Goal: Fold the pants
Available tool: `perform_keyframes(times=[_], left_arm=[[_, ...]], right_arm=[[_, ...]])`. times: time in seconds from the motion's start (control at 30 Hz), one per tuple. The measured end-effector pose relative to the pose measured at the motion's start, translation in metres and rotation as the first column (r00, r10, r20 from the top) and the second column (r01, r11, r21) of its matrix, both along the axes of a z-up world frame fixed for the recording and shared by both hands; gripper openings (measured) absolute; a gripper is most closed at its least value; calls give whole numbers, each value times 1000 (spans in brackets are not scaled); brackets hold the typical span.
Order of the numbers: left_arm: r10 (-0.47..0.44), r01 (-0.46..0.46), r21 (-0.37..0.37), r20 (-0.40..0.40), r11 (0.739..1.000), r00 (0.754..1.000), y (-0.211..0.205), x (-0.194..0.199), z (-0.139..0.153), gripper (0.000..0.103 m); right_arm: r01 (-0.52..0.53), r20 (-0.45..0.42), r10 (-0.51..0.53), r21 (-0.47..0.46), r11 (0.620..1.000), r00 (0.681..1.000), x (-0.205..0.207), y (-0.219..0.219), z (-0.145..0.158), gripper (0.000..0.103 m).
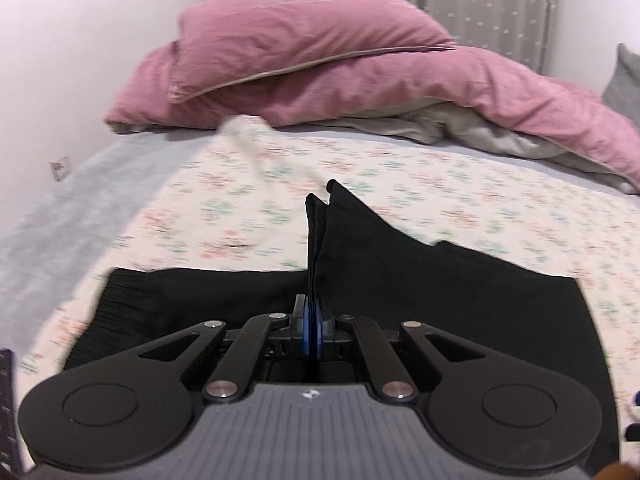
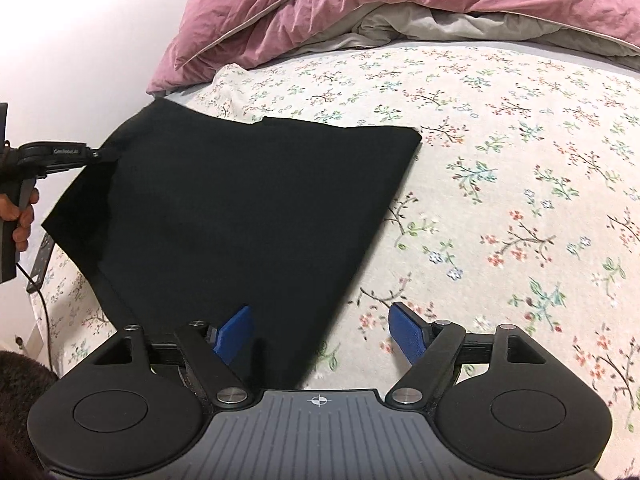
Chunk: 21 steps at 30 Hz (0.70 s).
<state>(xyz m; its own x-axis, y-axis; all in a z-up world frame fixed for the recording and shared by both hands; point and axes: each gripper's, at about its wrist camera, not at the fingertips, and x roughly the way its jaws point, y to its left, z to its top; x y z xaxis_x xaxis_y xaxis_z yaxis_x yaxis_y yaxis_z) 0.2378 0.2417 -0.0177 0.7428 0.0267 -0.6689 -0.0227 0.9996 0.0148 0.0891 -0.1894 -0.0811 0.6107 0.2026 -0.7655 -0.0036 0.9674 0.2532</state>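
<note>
The black pants (image 2: 248,200) lie partly folded on the floral bedsheet (image 2: 500,160). My left gripper (image 1: 312,316) is shut on a bunched edge of the pants (image 1: 400,280) and lifts it, so the cloth stands up in a ridge between the blue pads. In the right wrist view the left gripper (image 2: 96,155) pinches the pants' far left edge. My right gripper (image 2: 324,330) is open, its blue pads (image 2: 234,334) spread wide over the pants' near corner, touching nothing that I can see.
A pink duvet (image 1: 320,72) and pillow are piled at the head of the bed. A white wall (image 1: 60,60) runs along the left side. A cable (image 2: 42,300) hangs by the bed's left edge.
</note>
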Motion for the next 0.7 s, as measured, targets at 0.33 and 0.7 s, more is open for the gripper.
perform_keyframes(times=[0.33, 0.7], left_arm=[[122, -122, 67, 0, 990, 993, 76, 8, -2, 26], [308, -302, 142, -25, 943, 951, 114, 12, -26, 65]], right_arm=[[-18, -31, 18, -25, 1000, 999, 23, 21, -5, 78], [-44, -56, 41, -61, 997, 998, 38, 38, -7, 78]])
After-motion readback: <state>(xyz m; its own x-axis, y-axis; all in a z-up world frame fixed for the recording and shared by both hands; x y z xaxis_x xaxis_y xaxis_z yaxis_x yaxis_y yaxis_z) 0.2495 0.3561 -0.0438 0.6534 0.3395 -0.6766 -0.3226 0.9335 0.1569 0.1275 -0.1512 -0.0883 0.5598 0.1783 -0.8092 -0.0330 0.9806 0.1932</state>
